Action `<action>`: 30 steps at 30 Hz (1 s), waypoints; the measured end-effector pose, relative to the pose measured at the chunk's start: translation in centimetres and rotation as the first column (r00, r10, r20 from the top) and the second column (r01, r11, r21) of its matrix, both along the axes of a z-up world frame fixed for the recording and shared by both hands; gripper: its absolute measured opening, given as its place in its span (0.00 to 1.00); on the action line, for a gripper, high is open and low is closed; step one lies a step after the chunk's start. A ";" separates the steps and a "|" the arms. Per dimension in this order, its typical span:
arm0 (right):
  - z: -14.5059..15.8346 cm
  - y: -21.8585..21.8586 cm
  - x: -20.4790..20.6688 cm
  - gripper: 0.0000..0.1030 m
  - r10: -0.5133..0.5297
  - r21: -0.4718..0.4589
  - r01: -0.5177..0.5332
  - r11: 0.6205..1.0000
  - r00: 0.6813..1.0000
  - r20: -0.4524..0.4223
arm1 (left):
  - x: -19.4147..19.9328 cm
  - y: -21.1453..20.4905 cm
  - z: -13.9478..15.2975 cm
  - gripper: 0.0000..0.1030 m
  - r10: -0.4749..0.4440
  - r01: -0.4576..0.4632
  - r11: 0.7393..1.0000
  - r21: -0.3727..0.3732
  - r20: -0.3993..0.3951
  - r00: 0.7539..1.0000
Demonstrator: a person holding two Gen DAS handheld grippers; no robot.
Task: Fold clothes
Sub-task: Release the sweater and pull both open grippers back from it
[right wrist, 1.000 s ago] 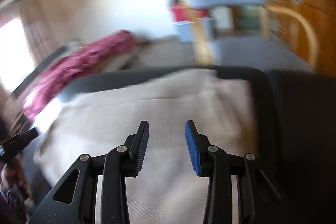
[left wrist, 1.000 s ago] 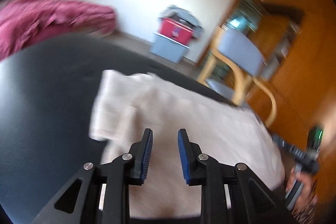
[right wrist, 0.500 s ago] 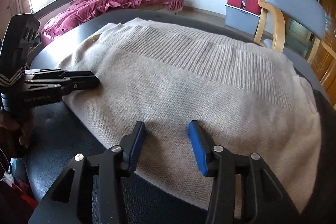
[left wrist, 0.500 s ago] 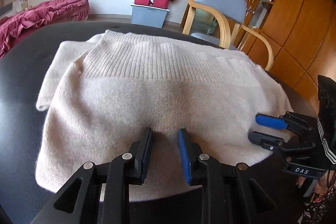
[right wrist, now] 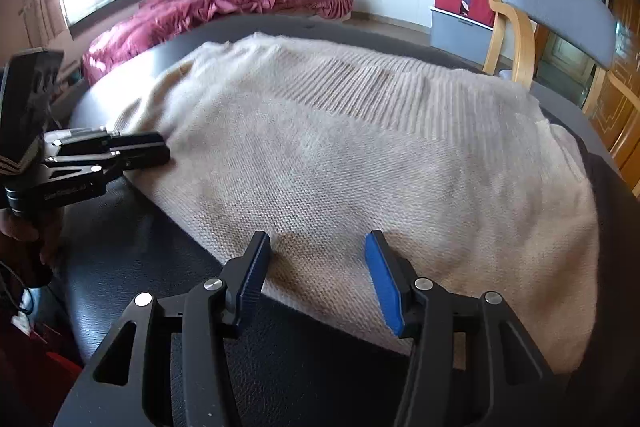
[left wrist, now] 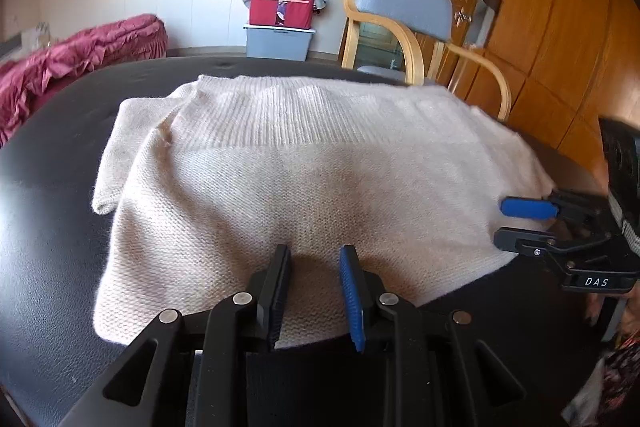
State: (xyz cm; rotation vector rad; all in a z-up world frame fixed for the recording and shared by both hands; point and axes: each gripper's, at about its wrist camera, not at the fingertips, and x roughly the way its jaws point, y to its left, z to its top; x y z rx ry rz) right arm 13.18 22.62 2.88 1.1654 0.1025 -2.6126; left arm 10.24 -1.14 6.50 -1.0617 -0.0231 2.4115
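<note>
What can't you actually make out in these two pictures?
- Left wrist view: the sweater's near hem, hidden behind the left gripper.
- Right wrist view: the sweater's lower right corner, cut off behind the right gripper, whose jaws are opening.
- Both views: the dark table under the sweater.
- The red bin's contents: too small.

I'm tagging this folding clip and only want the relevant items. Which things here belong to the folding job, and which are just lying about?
Part of the job:
- cream sweater, spread on the black table
- left gripper, jaws apart over the sweater's near edge
- right gripper, jaws opening, nothing between them

Just lying about:
- grey-cushioned wooden chair
- red storage box
- magenta bedding
</note>
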 end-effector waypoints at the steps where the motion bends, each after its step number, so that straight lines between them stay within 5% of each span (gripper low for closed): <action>1: 0.5 0.8 0.2 0.51 -0.020 -0.006 0.020 1.000 1.000 -0.019 | -0.5 -0.4 0.1 0.24 0.023 -0.023 1.000 0.004 -0.004 1.000; 6: 0.6 7.3 -0.3 0.51 -0.225 0.002 0.225 0.974 0.974 0.002 | -3.1 -2.5 -0.4 0.23 0.124 -0.124 0.992 -0.002 0.031 0.992; 9: -0.6 10.6 0.1 0.51 -0.306 0.009 0.306 0.952 0.951 0.032 | -3.2 -3.9 -1.0 0.23 0.129 -0.132 0.989 0.070 0.048 0.991; 12: -0.5 13.2 1.3 0.51 -0.315 -0.080 0.316 0.945 0.949 0.033 | -3.1 -4.3 -1.2 0.23 0.132 -0.137 0.986 0.094 0.053 0.990; 18: 1.7 12.6 0.9 0.51 -0.308 -0.115 0.301 0.947 0.950 -0.046 | -2.7 -3.6 -1.4 0.23 0.137 -0.138 0.988 0.062 0.029 0.990; 30: -0.2 14.8 -2.5 0.51 -0.344 -0.213 0.343 0.915 0.938 0.036 | -2.9 -4.5 -1.7 0.23 0.136 -0.141 0.983 0.117 0.048 0.990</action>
